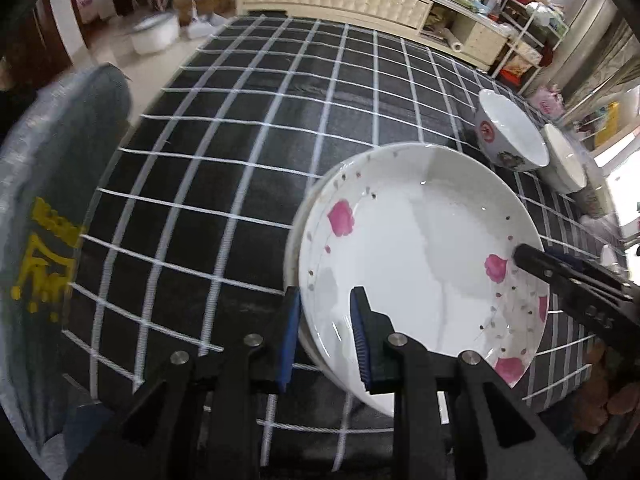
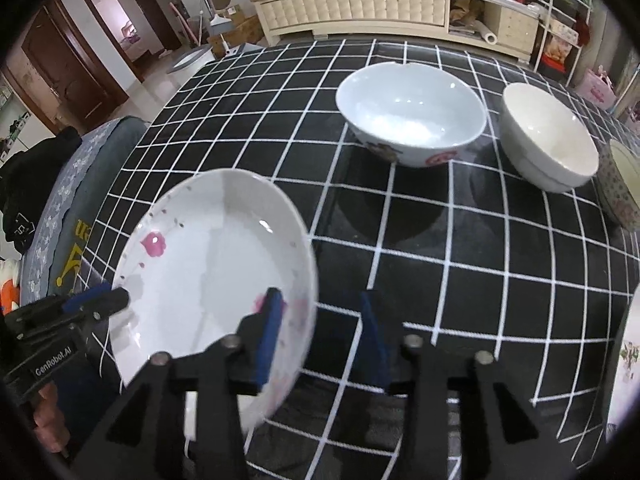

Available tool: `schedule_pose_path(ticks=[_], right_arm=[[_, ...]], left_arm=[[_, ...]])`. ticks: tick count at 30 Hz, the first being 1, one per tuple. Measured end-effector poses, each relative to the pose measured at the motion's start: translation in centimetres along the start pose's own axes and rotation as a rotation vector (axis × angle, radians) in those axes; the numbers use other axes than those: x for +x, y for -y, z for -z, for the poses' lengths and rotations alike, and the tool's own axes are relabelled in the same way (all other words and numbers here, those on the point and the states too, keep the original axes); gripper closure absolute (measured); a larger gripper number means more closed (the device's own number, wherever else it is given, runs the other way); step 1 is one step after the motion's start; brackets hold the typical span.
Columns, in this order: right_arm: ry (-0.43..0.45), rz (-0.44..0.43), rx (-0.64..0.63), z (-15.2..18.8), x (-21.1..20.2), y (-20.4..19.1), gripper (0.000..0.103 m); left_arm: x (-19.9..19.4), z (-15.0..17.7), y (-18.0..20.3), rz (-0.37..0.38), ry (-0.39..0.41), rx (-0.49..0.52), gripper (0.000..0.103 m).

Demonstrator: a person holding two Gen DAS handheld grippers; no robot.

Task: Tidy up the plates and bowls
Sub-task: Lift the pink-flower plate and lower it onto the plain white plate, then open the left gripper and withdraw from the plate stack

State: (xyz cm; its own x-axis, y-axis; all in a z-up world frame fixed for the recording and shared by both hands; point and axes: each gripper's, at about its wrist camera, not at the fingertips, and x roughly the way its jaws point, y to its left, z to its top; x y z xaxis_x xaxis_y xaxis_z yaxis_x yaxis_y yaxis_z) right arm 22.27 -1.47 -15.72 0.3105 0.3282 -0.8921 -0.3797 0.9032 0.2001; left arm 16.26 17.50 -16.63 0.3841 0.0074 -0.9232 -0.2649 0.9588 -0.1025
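A white plate with pink flowers [image 1: 420,248] [image 2: 216,264] hangs tilted over the black checked tablecloth [image 1: 240,140]. My left gripper [image 1: 326,338] is shut on its near rim, one finger outside and one inside; in the right wrist view the left gripper [image 2: 116,300] sits at the plate's left edge. My right gripper [image 2: 322,326] stands open around the opposite rim, with its left finger over the plate and its right finger off it. A flower-printed white bowl [image 2: 412,116] [image 1: 508,132] and a plain white bowl [image 2: 548,140] [image 1: 564,160] stand upright farther back.
A patterned bowl [image 2: 624,188] stands at the cloth's right edge. A grey cushioned seat with yellow print [image 1: 48,200] [image 2: 72,200] is along the left side. A cream cabinet [image 2: 360,4] is beyond the table's far end. A hand [image 2: 48,420] holds the left gripper's handle.
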Motion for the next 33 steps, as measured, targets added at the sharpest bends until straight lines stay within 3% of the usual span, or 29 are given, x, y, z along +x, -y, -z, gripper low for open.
schedule_pose_path(ticks=[4, 9, 12, 16, 21, 26, 30, 33], right_arm=[[0.026, -0.009, -0.007, 0.5, -1.6, -0.2, 0.056], [0.085, 0.002, -0.012, 1.0, -4.7, -0.2, 0.045], [0.130, 0.018, -0.014, 1.3, -7.0, 0.1, 0.041], [0.200, 0.052, -0.008, 1.8, -10.1, 0.9, 0.031], [0.296, 0.108, -0.010, 2.8, -14.1, 2.1, 0.023], [0.392, 0.217, -0.016, 3.9, -17.6, 3.4, 0.013], [0.442, 0.242, -0.043, 5.0, -19.6, 4.7, 0.013], [0.456, 0.184, -0.017, 5.7, -20.9, 6.4, 0.013]], left_arm=[[-2.0, 0.4, 0.5, -0.016, 0.050, 0.033, 0.076], [-4.6, 0.8, 2.1, 0.006, 0.095, 0.066, 0.076], [-6.1, 1.1, 3.3, 0.034, 0.123, 0.080, 0.068], [-8.5, 1.5, 5.5, 0.056, 0.176, 0.113, 0.066], [-11.3, 2.2, 8.3, 0.064, 0.259, 0.156, 0.048], [-13.8, 2.9, 11.8, 0.052, 0.363, 0.199, 0.028], [-14.5, 3.1, 14.2, 0.068, 0.376, 0.226, 0.026], [-14.4, 3.1, 16.0, 0.085, 0.365, 0.246, 0.026]])
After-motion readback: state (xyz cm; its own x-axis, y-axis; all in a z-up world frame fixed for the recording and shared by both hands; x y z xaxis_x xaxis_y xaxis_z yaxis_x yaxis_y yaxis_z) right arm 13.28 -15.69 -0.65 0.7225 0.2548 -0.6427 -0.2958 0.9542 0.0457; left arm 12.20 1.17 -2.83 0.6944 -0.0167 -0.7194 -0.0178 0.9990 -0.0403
